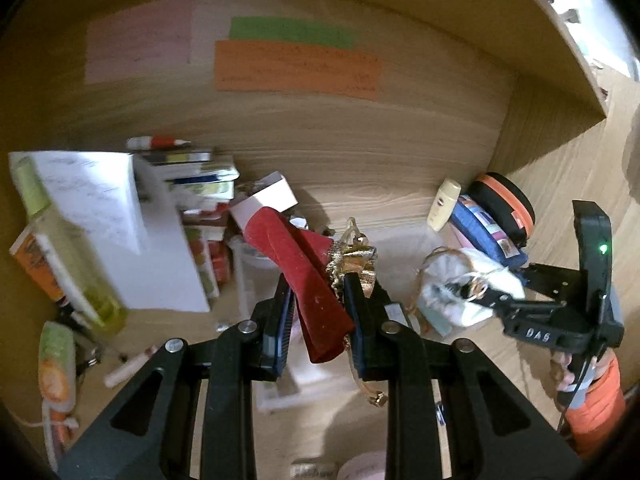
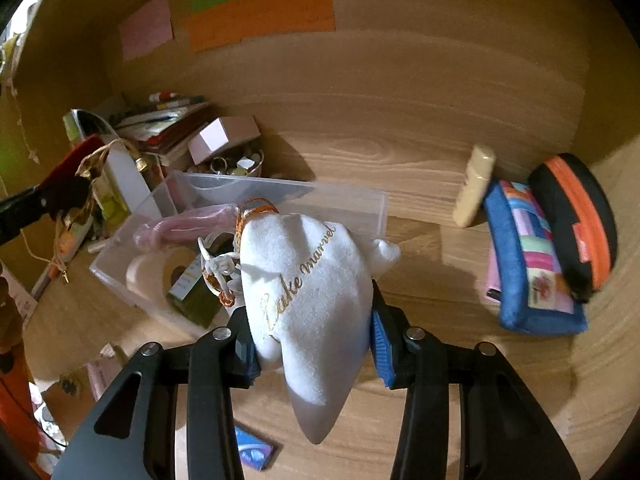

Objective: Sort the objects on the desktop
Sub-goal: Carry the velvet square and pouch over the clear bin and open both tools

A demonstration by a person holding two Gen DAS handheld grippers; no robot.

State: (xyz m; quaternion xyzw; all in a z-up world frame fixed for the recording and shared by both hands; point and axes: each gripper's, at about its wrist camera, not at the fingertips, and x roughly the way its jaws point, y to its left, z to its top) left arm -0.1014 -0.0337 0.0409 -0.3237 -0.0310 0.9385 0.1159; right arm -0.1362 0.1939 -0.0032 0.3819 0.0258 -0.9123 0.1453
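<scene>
Both hands were loaded at once, and that was the worry. The left gripper (image 1: 318, 312) had its jaws clamped on a red velvet pouch (image 1: 304, 276), whose gold drawstring (image 1: 354, 260) bunched against the right-hand pad while a loose end with a metal tip (image 1: 378, 399) dangled below. The right gripper (image 2: 314, 340) squeezed a white drawstring pouch (image 2: 308, 300) across its middle, held up above the desk (image 2: 420, 208), its braided cord (image 2: 224, 272) hanging free over the clear plastic bin (image 2: 280, 196).

Soft fabric was the risk: either pouch looked able to slide out through the pads if the squeeze slackened. The dangling cords looked ready to snag, the white pouch's on the bin's rim or the tape roll (image 2: 150, 270) inside it. The two grippers also sat near each other, so a careless swing could have tangled the strings. The clutter pile (image 1: 188, 184) at the back left little room for a clean drop.
</scene>
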